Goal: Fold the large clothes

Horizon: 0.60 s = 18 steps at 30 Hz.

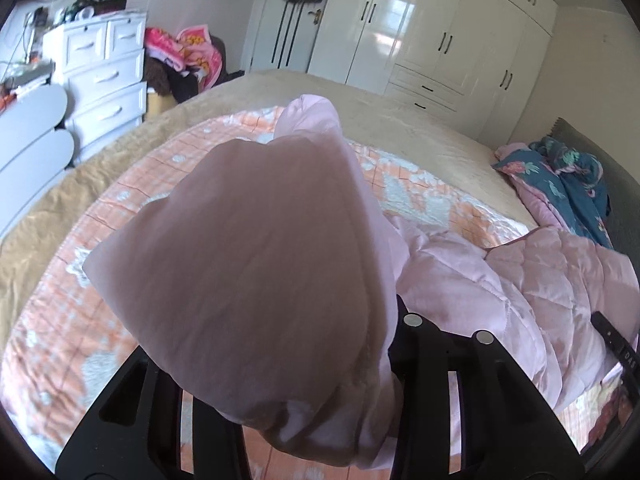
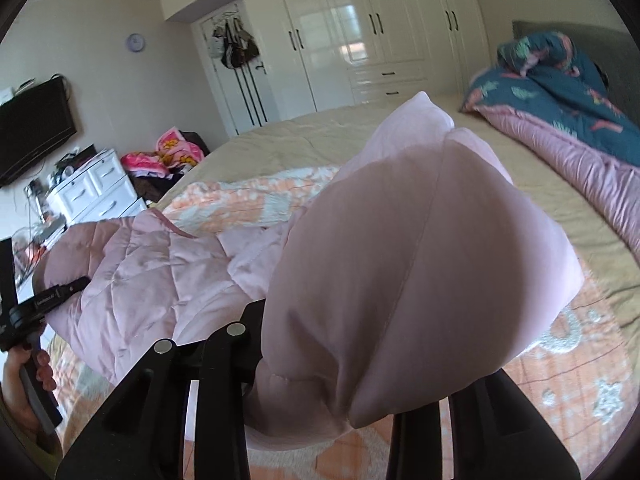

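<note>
From the left wrist, the left claw (image 1: 320, 360) is clamping a bunched end of the pale pink quilted padded coat (image 1: 500, 280), whose smooth lining is billowing up and covering the view's middle. The grip is probably at an end, so the coat can be carried over itself. The rest is lying on the peach-and-white patterned quilt (image 1: 80, 280) spread over the beige-covered bed (image 1: 400, 120). The right-hand tool is peeking in at the right edge.

From the right wrist, the right claw (image 2: 344, 380) is likewise pinching a puffed fold of the coat (image 2: 140, 260), with padding bulging above its black fingers (image 2: 224, 380). At the left edge, a hand (image 2: 24, 376) is gripping the other tool's handle. Holding two ends suggests both are being lifted together for one even fold.
</note>
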Each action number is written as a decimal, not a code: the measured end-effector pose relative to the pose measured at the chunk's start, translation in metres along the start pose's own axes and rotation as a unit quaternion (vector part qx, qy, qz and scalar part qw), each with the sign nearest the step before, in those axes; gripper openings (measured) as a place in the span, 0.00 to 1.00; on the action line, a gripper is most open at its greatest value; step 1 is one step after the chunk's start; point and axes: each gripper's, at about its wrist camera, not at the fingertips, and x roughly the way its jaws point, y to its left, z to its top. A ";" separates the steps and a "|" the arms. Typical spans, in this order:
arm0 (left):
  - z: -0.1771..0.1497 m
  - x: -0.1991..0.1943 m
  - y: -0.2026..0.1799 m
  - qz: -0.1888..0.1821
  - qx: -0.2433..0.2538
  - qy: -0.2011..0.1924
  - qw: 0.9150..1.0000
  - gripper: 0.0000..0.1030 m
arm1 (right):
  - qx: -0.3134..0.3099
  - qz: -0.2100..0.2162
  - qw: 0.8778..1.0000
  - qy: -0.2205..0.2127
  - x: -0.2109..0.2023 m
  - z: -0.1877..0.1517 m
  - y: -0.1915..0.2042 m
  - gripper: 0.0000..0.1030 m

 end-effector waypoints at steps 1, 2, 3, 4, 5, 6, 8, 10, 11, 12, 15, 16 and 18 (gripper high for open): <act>-0.002 -0.007 0.000 -0.001 0.004 -0.002 1.000 0.29 | -0.003 -0.001 1.000 0.000 -0.005 -0.001 0.002 0.30; -0.003 -0.011 0.000 -0.002 0.004 -0.002 1.000 0.29 | -0.005 -0.002 1.000 0.000 -0.009 -0.003 0.003 0.30; -0.005 -0.016 0.001 -0.003 0.006 -0.002 1.000 0.29 | -0.006 0.001 1.000 -0.001 -0.015 -0.005 0.004 0.30; -0.006 -0.019 0.003 -0.004 0.008 -0.002 1.000 0.29 | -0.005 0.002 1.000 0.000 -0.018 -0.006 0.005 0.30; -0.007 -0.023 0.003 -0.004 0.008 -0.001 1.000 0.29 | -0.006 0.001 1.000 0.001 -0.022 -0.008 0.005 0.30; -0.009 -0.027 0.004 -0.005 0.009 -0.001 1.000 0.29 | -0.006 0.001 1.000 0.001 -0.025 -0.010 0.005 0.30; -0.012 -0.034 0.006 -0.006 0.010 -0.002 1.000 0.29 | -0.006 0.002 1.000 0.001 -0.033 -0.015 0.006 0.30; -0.015 -0.041 0.006 -0.008 0.010 -0.003 1.000 0.29 | -0.006 0.001 1.000 0.003 -0.041 -0.020 0.007 0.30; -0.016 -0.044 0.007 -0.008 0.010 -0.002 1.000 0.29 | -0.006 0.001 1.000 0.004 -0.043 -0.022 0.008 0.30; -0.018 -0.047 0.008 -0.008 0.009 -0.002 1.000 0.29 | -0.007 0.001 1.000 0.004 -0.047 -0.024 0.009 0.30; -0.025 -0.055 0.012 -0.010 0.008 0.000 1.000 0.29 | -0.009 0.001 1.000 0.006 -0.056 -0.031 0.010 0.30; -0.027 -0.057 0.014 -0.010 0.008 0.000 1.000 0.29 | -0.009 0.001 1.000 0.006 -0.059 -0.034 0.010 0.30; -0.032 -0.062 0.016 -0.011 0.010 0.001 1.000 0.29 | -0.011 0.000 1.000 0.007 -0.065 -0.040 0.009 0.30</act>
